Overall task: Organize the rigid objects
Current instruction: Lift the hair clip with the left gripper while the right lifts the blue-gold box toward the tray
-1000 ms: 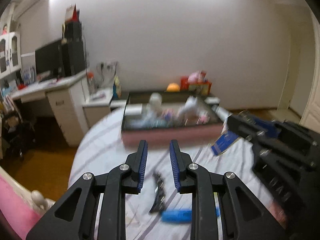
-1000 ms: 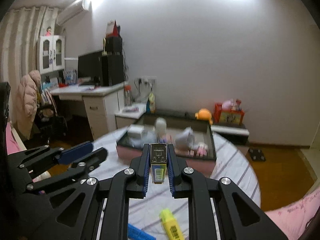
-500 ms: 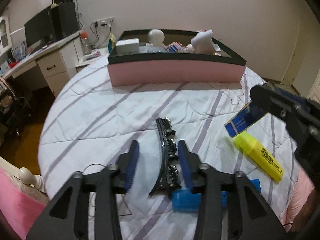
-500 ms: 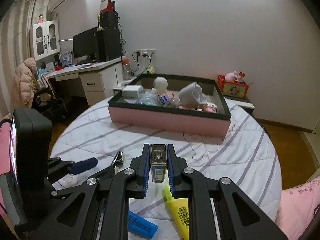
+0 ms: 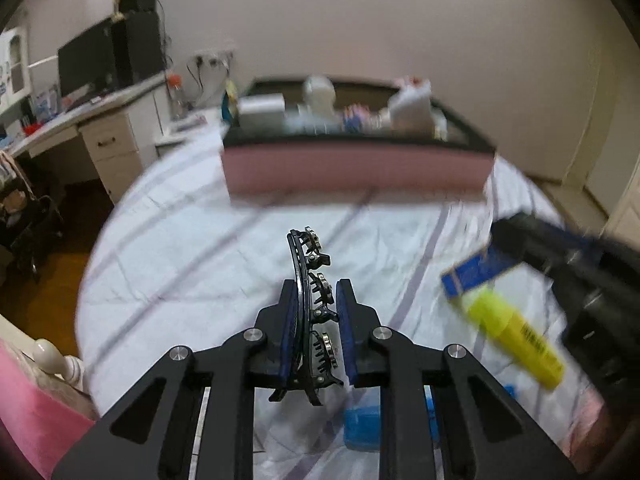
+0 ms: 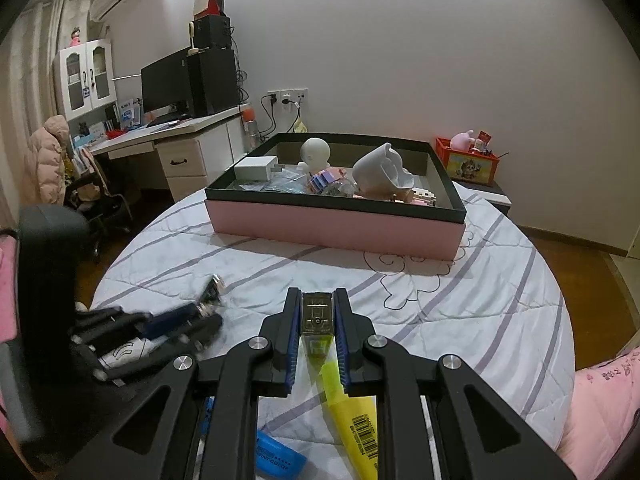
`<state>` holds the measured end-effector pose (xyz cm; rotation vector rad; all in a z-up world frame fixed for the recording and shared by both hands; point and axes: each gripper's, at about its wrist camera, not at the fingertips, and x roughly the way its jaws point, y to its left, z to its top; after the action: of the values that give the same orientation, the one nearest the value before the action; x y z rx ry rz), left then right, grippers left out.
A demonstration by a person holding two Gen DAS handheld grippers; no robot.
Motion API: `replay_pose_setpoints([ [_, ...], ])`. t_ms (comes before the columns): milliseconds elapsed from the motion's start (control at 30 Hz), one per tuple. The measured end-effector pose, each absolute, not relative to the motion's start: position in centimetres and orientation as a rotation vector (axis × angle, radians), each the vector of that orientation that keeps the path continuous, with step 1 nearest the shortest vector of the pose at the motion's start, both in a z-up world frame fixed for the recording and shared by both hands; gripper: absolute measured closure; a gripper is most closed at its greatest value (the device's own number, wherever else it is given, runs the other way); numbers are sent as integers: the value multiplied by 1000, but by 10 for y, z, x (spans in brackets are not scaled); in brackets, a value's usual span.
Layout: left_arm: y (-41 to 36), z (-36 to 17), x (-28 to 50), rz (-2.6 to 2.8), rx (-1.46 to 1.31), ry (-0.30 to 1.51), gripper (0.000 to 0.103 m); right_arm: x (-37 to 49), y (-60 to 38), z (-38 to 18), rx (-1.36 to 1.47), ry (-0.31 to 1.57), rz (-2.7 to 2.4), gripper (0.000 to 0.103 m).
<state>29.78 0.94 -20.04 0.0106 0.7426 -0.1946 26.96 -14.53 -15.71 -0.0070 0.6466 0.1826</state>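
My left gripper (image 5: 316, 300) is shut on a black curved hair clip (image 5: 310, 280) with metal teeth, held just above the striped cloth. My right gripper (image 6: 316, 312) is shut on a small blue-and-yellow box (image 6: 317, 318), seen end on; the box also shows in the left wrist view (image 5: 476, 272). A yellow highlighter (image 6: 352, 412) lies on the cloth under the right gripper and shows in the left wrist view (image 5: 516, 340). A blue eraser-like block (image 6: 276, 456) lies nearer me. The pink box with a black rim (image 6: 332, 226) holds several objects at the far side.
The round table has a white, purple-striped cloth (image 6: 460, 312) whose edge drops to a wooden floor. A desk with a monitor (image 6: 168, 88) stands at the left. A pink bed edge (image 6: 604, 408) is at the lower right.
My left gripper has closed on the hair clip and lifted it off the cloth. My right gripper has lowered a little toward the highlighter, still holding the small box.
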Motion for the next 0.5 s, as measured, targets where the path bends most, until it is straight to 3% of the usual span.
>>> replay_pose_setpoints([
  [500,0,-91,243,-208,67,443,84,245,-141,-79,-23,450,176,87],
])
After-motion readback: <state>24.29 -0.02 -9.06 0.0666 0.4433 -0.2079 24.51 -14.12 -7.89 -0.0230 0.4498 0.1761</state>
